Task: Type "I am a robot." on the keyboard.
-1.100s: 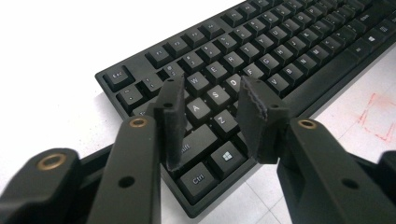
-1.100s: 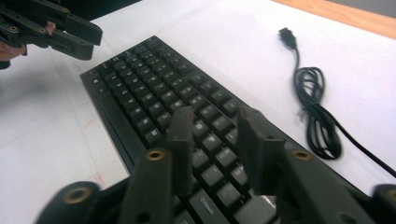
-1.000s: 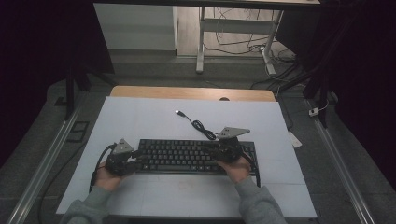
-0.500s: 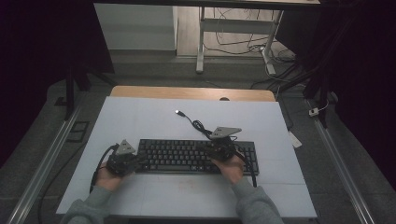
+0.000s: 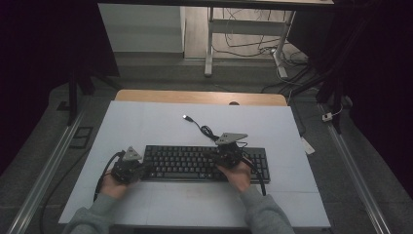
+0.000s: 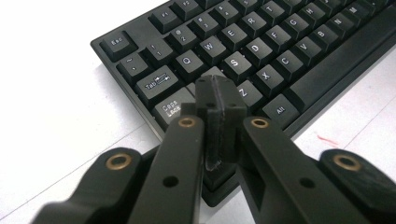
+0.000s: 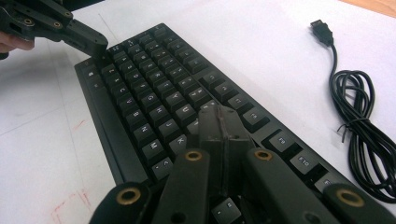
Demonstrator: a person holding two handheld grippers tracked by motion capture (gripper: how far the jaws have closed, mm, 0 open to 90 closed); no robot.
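A black keyboard (image 5: 195,164) lies across the white table top. My left gripper (image 5: 142,168) is at the keyboard's left end. In the left gripper view its jaws are pressed together, and the tip (image 6: 217,88) rests on the keys (image 6: 261,51) beside Caps Lock. My right gripper (image 5: 220,159) is over the right half of the keyboard. Its jaws are also shut, with the tip (image 7: 219,116) down among the keys (image 7: 154,93). Nothing is held between either pair. The left gripper (image 7: 93,44) touches the far end of the keyboard in the right gripper view.
The keyboard's black cable (image 5: 208,131) lies coiled behind it, and its USB plug (image 5: 185,117) is loose on the table. The cable (image 7: 357,126) and plug (image 7: 321,27) are to the right of the keys. A wooden strip (image 5: 199,97) edges the far side.
The right gripper has edged a little to the left over the keys. The left hand stays in place.
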